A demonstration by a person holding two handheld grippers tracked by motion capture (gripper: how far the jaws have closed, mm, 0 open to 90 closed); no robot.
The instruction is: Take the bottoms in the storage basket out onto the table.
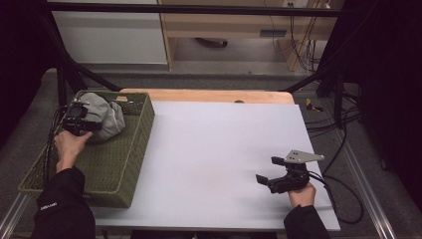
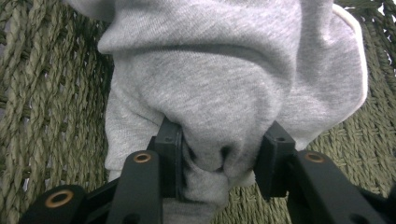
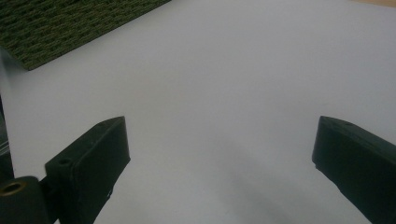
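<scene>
Left gripper (image 2: 219,161) is clamped on a bunched fold of the grey garment (image 1: 104,117), which lies directly ahead of its jaws in the far end of the green woven basket (image 1: 130,164) at the left edge of the surface (image 1: 219,149); nothing else lies in the basket. Right gripper (image 1: 269,171) hovers well apart over the bare right side, jaws spread wide and empty. Judgement: the left hand has the garment, so lifting it out falls to the left.
</scene>
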